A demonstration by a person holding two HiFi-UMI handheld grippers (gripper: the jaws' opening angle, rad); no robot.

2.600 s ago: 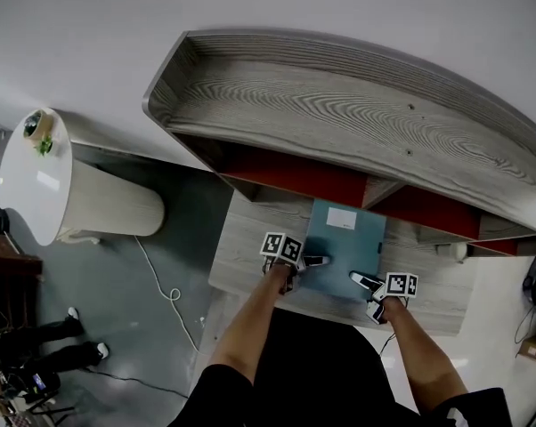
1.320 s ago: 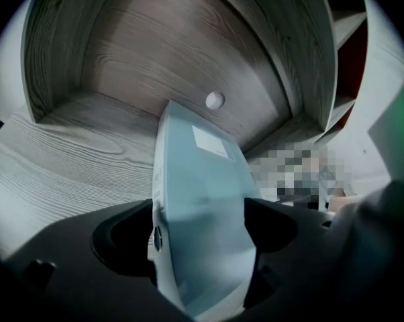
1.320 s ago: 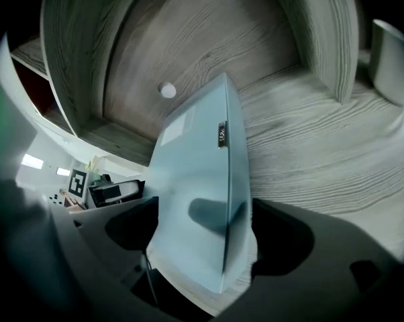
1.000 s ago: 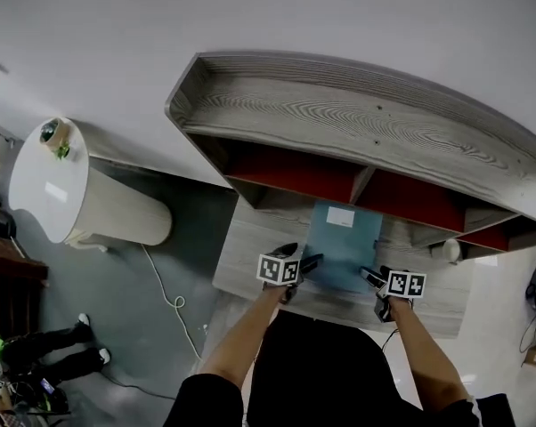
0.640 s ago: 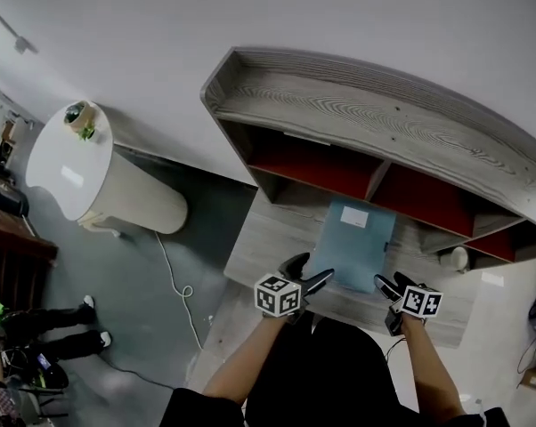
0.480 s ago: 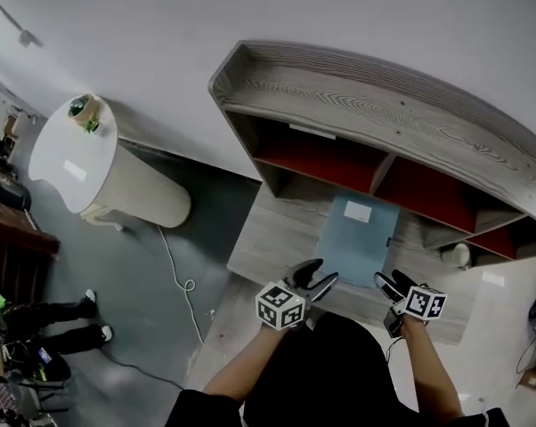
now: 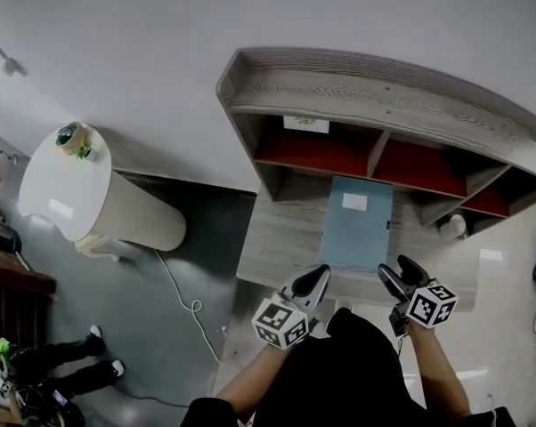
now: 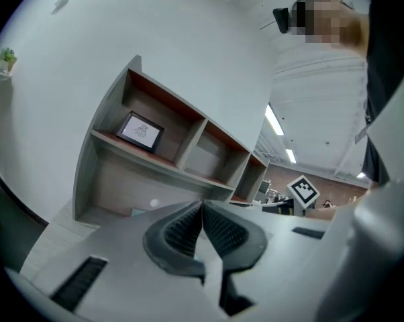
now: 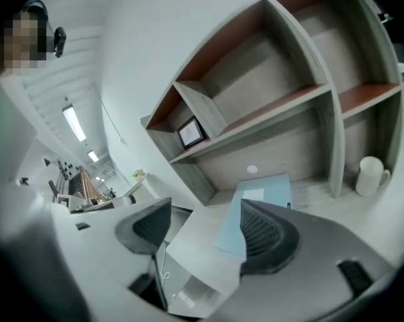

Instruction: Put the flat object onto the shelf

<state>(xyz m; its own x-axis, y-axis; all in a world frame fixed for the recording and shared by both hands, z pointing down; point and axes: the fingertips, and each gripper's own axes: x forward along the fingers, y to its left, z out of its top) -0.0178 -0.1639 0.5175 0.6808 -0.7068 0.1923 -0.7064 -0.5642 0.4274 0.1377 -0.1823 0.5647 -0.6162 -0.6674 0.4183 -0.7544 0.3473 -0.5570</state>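
The flat object is a pale blue folder (image 7: pixel 357 222) with a white label. It lies flat on the bottom board of the grey wooden shelf (image 7: pixel 384 96), below the red-backed compartments. Nothing touches it. My left gripper (image 7: pixel 314 278) hangs at the board's near edge, left of the folder, its jaws shut with nothing between them (image 8: pixel 202 223). My right gripper (image 7: pixel 397 277) hovers at the folder's near right corner. Its jaws are closing, and only air lies between them (image 9: pixel 202 217). The folder (image 9: pixel 262 190) shows beyond them.
A white cup (image 7: pixel 452 226) stands on the board right of the folder, also seen as the cup (image 9: pixel 371 174). A small framed picture (image 7: pixel 305 123) sits in the left compartment. A round white table (image 7: pixel 59 181) with a small plant stands far left. A cable (image 7: pixel 192 305) lies on the floor.
Both grippers have drawn back from the folder toward me. The left jaws have gone from wide open to shut, and the right jaws have narrowed. The folder stays on the board.
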